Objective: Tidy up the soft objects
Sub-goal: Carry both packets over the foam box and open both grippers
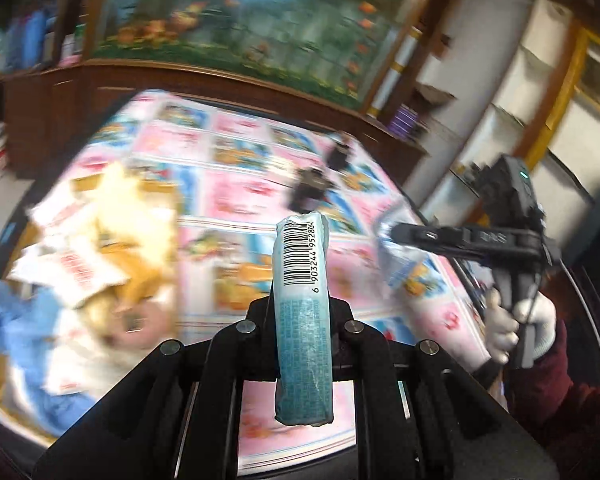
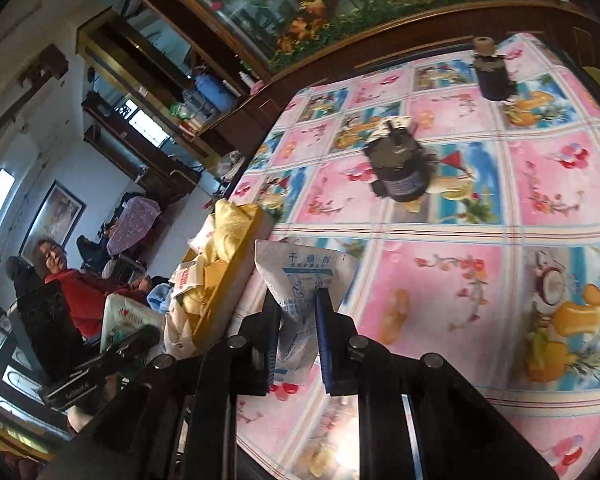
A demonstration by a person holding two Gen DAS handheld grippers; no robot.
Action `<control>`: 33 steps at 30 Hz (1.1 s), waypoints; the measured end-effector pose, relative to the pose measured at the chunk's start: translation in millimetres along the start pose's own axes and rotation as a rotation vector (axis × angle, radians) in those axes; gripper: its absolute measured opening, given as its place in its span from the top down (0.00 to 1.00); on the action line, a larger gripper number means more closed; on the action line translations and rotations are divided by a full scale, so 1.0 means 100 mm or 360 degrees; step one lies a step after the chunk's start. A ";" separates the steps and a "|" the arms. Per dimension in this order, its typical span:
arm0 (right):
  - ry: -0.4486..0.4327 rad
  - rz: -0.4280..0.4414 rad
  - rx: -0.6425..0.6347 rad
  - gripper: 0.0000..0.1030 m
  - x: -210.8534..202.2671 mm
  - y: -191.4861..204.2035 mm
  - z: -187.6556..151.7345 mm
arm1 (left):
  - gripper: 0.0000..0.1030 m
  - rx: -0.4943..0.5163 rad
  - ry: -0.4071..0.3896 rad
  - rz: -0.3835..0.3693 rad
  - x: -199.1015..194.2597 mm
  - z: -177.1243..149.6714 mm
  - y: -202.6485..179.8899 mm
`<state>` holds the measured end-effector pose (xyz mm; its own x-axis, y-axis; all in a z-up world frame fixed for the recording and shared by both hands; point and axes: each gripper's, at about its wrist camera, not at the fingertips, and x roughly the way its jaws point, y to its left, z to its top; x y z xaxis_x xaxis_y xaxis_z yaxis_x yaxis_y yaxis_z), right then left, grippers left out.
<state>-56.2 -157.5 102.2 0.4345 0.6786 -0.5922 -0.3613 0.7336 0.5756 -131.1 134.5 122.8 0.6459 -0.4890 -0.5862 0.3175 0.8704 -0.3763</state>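
My left gripper (image 1: 302, 304) is shut on a light blue tissue pack (image 1: 303, 312) with a barcode, held upright above the table. To its left lies a cardboard box (image 1: 156, 248) with yellow cloth, white packets and a blue cloth (image 1: 16, 320). My right gripper (image 2: 298, 304) is shut on a white desiccant sachet (image 2: 300, 276) with blue print, held above the table's left side. The right gripper also shows in the left wrist view (image 1: 396, 234), still holding the sachet (image 1: 400, 256). The box (image 2: 224, 276) with its yellow cloth (image 2: 228, 228) lies left of the right gripper.
The table carries a pink and blue patterned cloth (image 2: 480, 216). Two dark jars (image 2: 398, 168) (image 2: 492, 72) stand on it at the far side. A wooden cabinet with a flower mural (image 1: 240, 28) runs behind. A person in red (image 2: 72, 280) sits to the left.
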 end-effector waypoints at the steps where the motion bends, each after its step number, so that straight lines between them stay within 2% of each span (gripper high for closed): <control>1: 0.0013 0.0018 -0.0024 0.85 0.06 0.08 0.02 | 0.89 -0.0044 -0.0026 0.0050 -0.08 0.00 0.15; 4: 0.0067 0.0074 -0.0114 0.85 0.29 0.40 0.07 | 0.89 -0.0151 -0.0071 0.0185 -0.18 -0.04 0.51; 8: 0.0154 0.0117 -0.0193 0.85 0.67 0.72 0.16 | 0.89 -0.0254 -0.0093 0.0306 -0.17 -0.07 0.85; 14: 0.0366 0.0138 -0.0262 0.85 1.39 1.11 0.21 | 0.89 -0.0301 -0.0014 0.0437 -0.08 -0.15 1.20; 16: 0.0410 0.0098 -0.0309 0.85 1.64 1.25 0.24 | 0.89 -0.0264 0.0037 0.0515 -0.03 -0.15 1.26; 18: 0.0426 0.0001 -0.0382 0.85 1.90 1.38 0.29 | 0.88 -0.0209 0.0106 0.0582 0.02 -0.18 1.29; 19: 0.0436 -0.0043 -0.0407 0.85 2.00 1.43 0.31 | 0.83 -0.0192 0.0136 0.0600 0.04 -0.21 1.30; 20: 0.0453 -0.0099 -0.0422 0.85 2.14 1.46 0.33 | 0.78 -0.0184 0.0158 0.0604 0.05 -0.23 1.29; 23: 0.0519 -0.0179 -0.0436 0.81 2.49 1.52 0.35 | 0.75 -0.0180 0.0150 0.0590 0.00 -0.27 1.26; 25: 0.0518 -0.0177 -0.0427 0.79 2.57 1.57 0.35 | 0.71 -0.0177 0.0121 0.0585 -0.07 -0.25 1.25; 26: 0.0515 -0.0170 -0.0409 0.77 2.56 1.59 0.37 | 0.63 -0.0167 0.0103 0.0598 -0.10 -0.24 1.24; 29: 0.0433 -0.0088 -0.0393 0.77 2.38 1.62 0.43 | 0.49 -0.0139 0.0034 0.0673 -0.18 -0.20 1.25; 30: 0.0403 -0.0073 -0.0387 0.73 2.30 1.60 0.45 | 0.49 -0.0141 0.0020 0.0699 -0.19 -0.18 1.26; 33: 0.0315 -0.0031 -0.0313 0.72 2.09 1.49 0.57 | 0.49 -0.0184 -0.0028 0.0735 -0.23 -0.13 1.29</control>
<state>27.7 91.2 96.2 0.2803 0.6438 -0.7120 -0.5158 0.7266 0.4540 -113.8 257.7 78.6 0.7130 -0.0505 -0.6993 -0.0846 0.9839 -0.1573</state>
